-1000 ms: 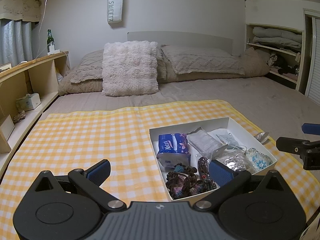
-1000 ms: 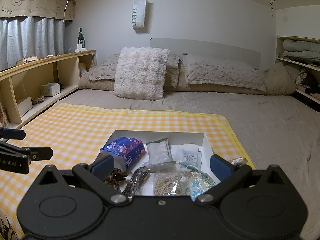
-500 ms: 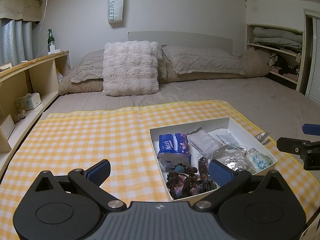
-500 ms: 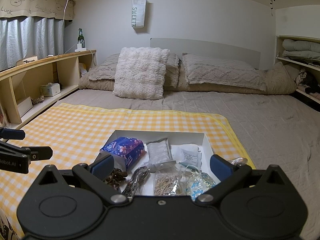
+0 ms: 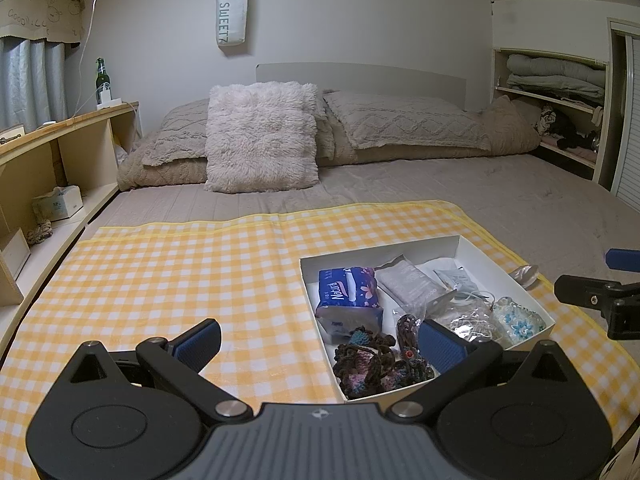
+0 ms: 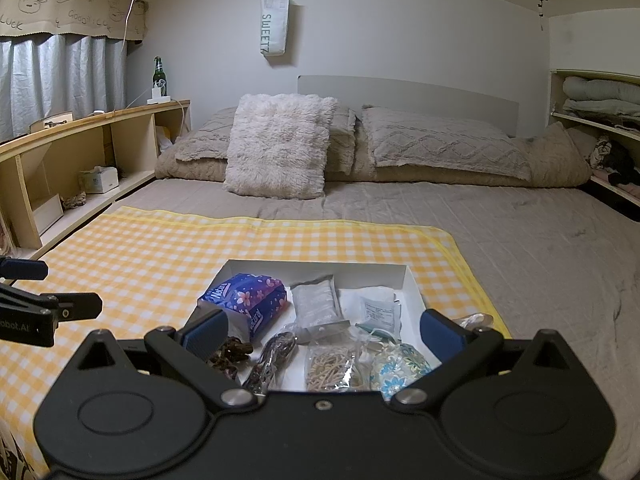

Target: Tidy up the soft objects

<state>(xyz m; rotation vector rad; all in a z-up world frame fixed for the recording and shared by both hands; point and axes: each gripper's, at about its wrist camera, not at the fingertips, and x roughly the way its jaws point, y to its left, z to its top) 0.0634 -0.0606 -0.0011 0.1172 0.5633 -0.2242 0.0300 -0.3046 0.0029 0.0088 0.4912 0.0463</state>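
A shallow white box (image 5: 500, 266) (image 6: 316, 266) lies on a yellow checked cloth (image 5: 180, 280) (image 6: 152, 256) on the bed. Inside it are a blue tissue pack (image 5: 347, 290) (image 6: 246, 298), a grey sachet (image 5: 408, 282) (image 6: 316, 306), a dark crocheted piece (image 5: 368, 364), a clear bag of strands (image 6: 330, 366) and a blue floral pouch (image 5: 518, 318) (image 6: 400, 364). My left gripper (image 5: 320, 340) is open, low over the box's near left corner. My right gripper (image 6: 324, 332) is open above the box's near edge. Neither holds anything.
A fluffy cushion (image 5: 262, 136) and grey pillows (image 5: 404, 124) sit at the bed's head. Wooden shelving (image 5: 48, 168) runs along the left with a tissue box (image 5: 58, 202) and a bottle (image 5: 102, 80). Shelves with folded bedding (image 5: 556, 76) stand at the right. A clear wrapper (image 5: 526, 274) lies beside the box.
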